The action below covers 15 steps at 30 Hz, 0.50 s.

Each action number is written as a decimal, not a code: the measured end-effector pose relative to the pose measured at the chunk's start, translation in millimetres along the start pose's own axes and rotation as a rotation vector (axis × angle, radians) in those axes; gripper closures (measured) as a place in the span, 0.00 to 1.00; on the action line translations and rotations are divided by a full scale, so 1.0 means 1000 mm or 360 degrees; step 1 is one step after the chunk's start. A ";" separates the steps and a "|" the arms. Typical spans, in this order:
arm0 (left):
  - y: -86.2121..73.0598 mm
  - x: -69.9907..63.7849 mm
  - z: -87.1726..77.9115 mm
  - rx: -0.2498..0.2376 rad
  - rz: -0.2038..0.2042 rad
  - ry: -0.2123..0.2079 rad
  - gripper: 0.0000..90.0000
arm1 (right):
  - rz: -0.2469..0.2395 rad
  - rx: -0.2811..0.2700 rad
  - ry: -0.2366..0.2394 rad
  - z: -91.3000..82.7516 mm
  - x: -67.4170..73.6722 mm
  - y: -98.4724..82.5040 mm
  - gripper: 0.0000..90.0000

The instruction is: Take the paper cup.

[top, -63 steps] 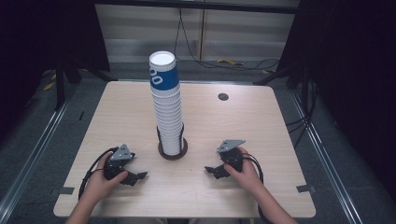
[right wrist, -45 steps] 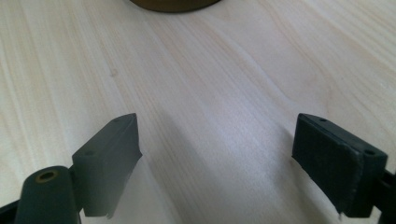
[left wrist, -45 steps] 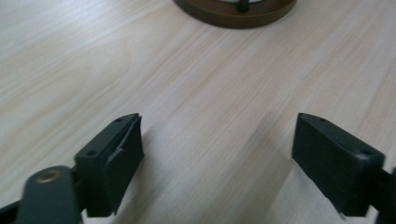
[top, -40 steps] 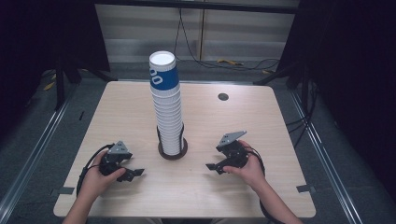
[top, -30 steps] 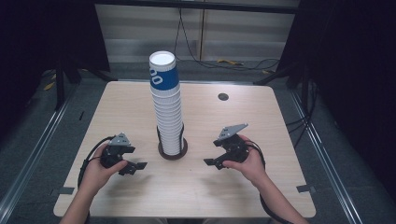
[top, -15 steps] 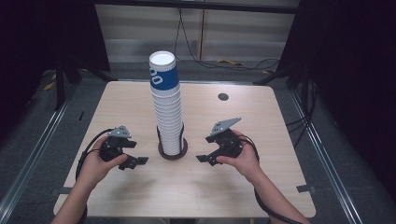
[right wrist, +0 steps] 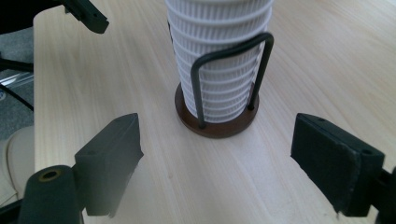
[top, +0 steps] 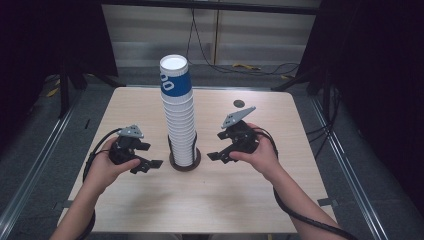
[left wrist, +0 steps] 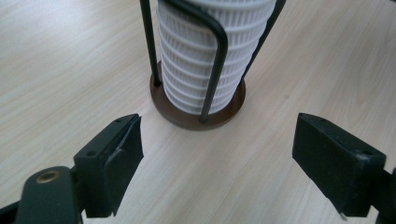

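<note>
Near edge of the counter (top: 150,210): two forearms come in from below, one claw in each hand.

Left claw (top: 146,165): held above the counter just left of the cup stack, jaws pointing toward its base. Jaws spread wide, nothing between them; in the left gripper view only bare wood lies in the gap.

Right claw (top: 218,154): mirrored on the stack's right side, tilted, grey plate up. Jaws have just been closing a little, yet stand apart and released, empty. No contact with the stack.

Middle of counter: tall stack of white ribbed paper cups (top: 181,127), upright, top cup banded blue. It sits in a wire holder (right wrist: 232,79) on a round brown base (left wrist: 201,114).

Far side: small dark disc (top: 239,104) set in the counter.
</note>
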<state>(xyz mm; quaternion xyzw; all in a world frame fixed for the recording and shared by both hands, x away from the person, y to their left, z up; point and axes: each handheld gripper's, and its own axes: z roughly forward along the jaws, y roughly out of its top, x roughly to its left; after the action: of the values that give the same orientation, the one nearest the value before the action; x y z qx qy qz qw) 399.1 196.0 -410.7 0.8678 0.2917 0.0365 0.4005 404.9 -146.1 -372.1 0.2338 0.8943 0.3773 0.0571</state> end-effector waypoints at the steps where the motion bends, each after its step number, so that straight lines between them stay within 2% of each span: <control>1: 0.003 0.000 -0.002 0.0001 0.0007 0.0007 0.18 | -0.0007 -0.0001 0.0000 -0.002 0.000 0.004 0.17; 6: 0.012 0.000 -0.008 0.0021 0.0016 0.0007 0.18 | -0.0033 -0.0010 0.0008 -0.009 -0.001 0.023 0.17; 8: 0.016 0.001 -0.011 0.0018 0.0010 -0.0004 0.18 | -0.0053 0.0002 -0.0021 -0.012 -0.001 0.030 0.17; 13: 0.026 0.001 -0.016 0.0024 0.0024 0.0008 0.18 | -0.0052 -0.0028 -0.0005 -0.018 -0.004 0.046 0.17; 15: 0.029 0.003 -0.018 0.0052 0.0046 0.0030 0.18 | -0.0062 -0.0035 -0.0021 -0.020 -0.004 0.052 0.17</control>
<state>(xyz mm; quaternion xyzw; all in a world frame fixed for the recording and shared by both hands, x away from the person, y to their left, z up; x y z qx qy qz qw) 410.0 195.1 -377.7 0.8780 0.2834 0.0456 0.3831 422.7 -129.6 -321.2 0.2181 0.8940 0.3845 0.0730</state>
